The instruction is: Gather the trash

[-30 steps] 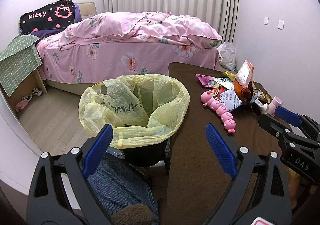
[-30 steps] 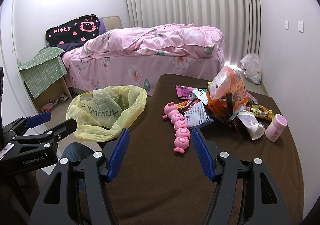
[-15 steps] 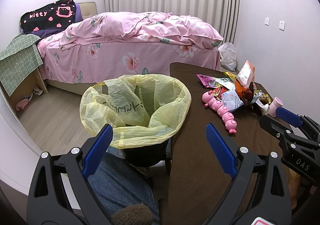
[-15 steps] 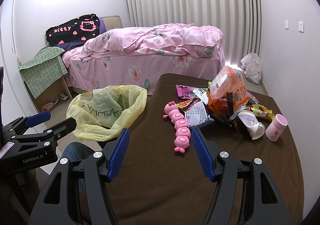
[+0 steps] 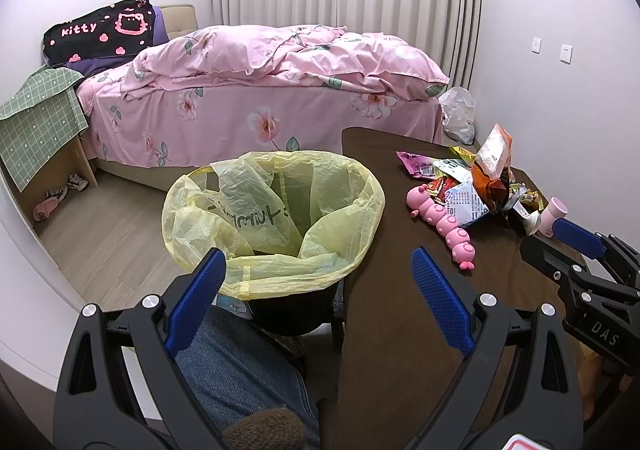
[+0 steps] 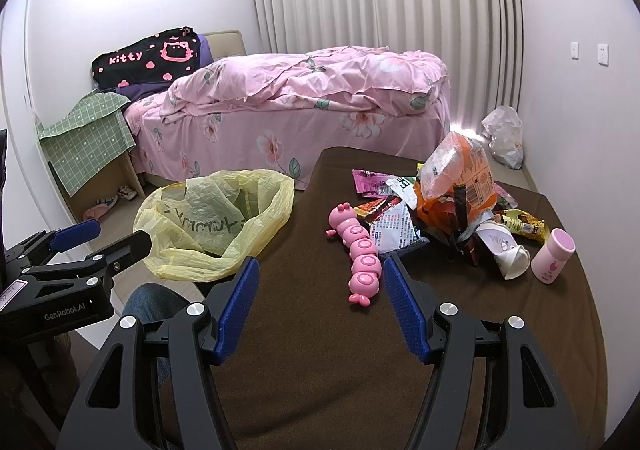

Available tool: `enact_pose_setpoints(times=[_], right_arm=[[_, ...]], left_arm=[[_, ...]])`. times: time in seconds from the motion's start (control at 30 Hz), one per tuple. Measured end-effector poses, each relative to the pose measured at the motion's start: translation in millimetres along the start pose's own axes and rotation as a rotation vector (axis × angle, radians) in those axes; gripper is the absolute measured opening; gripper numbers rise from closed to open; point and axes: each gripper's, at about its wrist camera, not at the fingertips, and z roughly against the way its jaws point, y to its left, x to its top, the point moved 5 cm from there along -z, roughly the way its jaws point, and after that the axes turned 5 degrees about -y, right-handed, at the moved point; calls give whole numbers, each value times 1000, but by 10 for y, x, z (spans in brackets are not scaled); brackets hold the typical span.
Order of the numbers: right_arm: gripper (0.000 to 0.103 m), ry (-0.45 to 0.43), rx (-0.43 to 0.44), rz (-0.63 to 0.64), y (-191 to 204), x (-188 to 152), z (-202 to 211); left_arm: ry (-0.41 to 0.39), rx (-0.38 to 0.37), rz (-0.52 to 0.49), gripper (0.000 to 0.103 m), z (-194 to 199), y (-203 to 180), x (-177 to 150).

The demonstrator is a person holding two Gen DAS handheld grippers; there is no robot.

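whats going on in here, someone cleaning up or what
A person holds two black grippers over a brown-covered table. Both the left gripper and right gripper are open and empty. A pile of crumpled snack wrappers sits beside a pink caterpillar toy; the yellow-lined bin waits beside the table.

The brown table (image 6: 304, 330) carries a pink caterpillar toy (image 6: 360, 254), a wrapper heap (image 6: 448, 201) — and a pink bottle (image 6: 554, 256).

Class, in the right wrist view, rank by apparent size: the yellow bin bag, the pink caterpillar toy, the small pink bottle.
1. yellow bin bag
2. pink caterpillar toy
3. small pink bottle
All three sit at similar depth, so the ranking seems safe.
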Motion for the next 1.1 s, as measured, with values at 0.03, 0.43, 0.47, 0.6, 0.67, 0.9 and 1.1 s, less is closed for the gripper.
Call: enact_pose_setpoints(times=[0.03, 0.43, 0.47, 0.6, 0.67, 0.9, 1.1], right_arm=[[62, 0, -1, 0, -3, -4, 5], [62, -14, -95, -13, -408, 36, -13], [62, -14, -109, -16, -489, 43, -23], [62, -1, -166, -25, -891, 12, -61], [62, 10, -187, -31, -1111, -25, -87], [62, 48, -205, -110, -1842, -253, -239], [62, 112, -241, -48, -2148, -354, -473]], left_arm=[[0, 0, 0, 89, 0, 0, -1], [-13, 10, -34, 89, -222, -32, 15], [-12, 3, -37, 89, -263, -60, 12], [-13, -63, -40, 89, -466, -226, 74], [-27, -103, -42, 89, -566, -367, 121], [-35, -264, -157, 94, -1048, -1172, 304], [30, -314, -218, 94, -1363, -1655, 330]])
